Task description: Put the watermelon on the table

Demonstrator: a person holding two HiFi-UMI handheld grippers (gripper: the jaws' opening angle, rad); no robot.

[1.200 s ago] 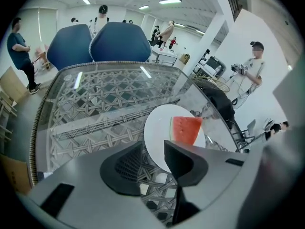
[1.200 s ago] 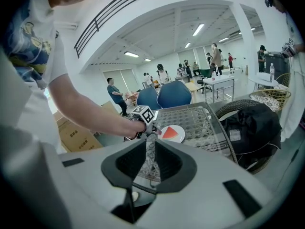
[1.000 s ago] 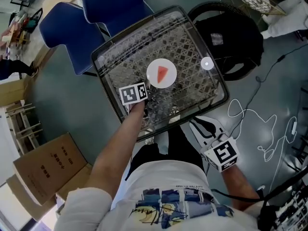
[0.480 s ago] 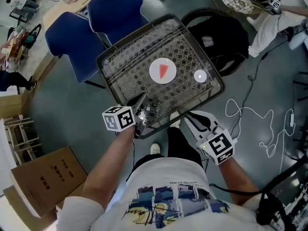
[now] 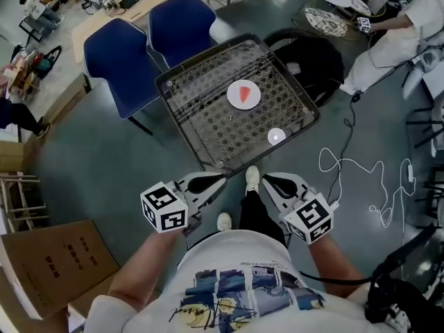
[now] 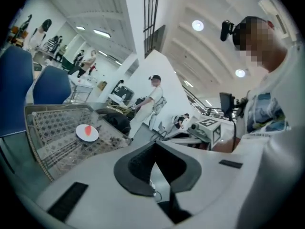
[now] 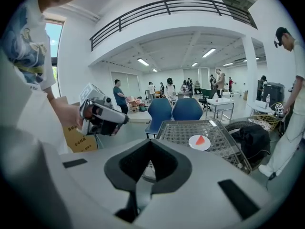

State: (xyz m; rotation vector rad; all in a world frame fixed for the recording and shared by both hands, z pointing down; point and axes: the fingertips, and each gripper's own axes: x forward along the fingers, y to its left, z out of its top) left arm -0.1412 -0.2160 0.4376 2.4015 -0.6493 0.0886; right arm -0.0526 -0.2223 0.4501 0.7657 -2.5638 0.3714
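The watermelon slice [image 5: 244, 93] lies on a white plate [image 5: 254, 103] on the mesh worktop [image 5: 201, 116]. The left gripper [image 5: 220, 179] jaws have just closed together with nothing between them. The right gripper [image 5: 266, 179] jaws are together, empty.

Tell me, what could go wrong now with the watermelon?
The red watermelon slice lies on its round white plate on the grey mesh-topped table, so it looks safe. But the small round white disc sits near the table's edge and might get knocked off. The thin white cable loops on the floor near the person's white shoe: a possible trip.
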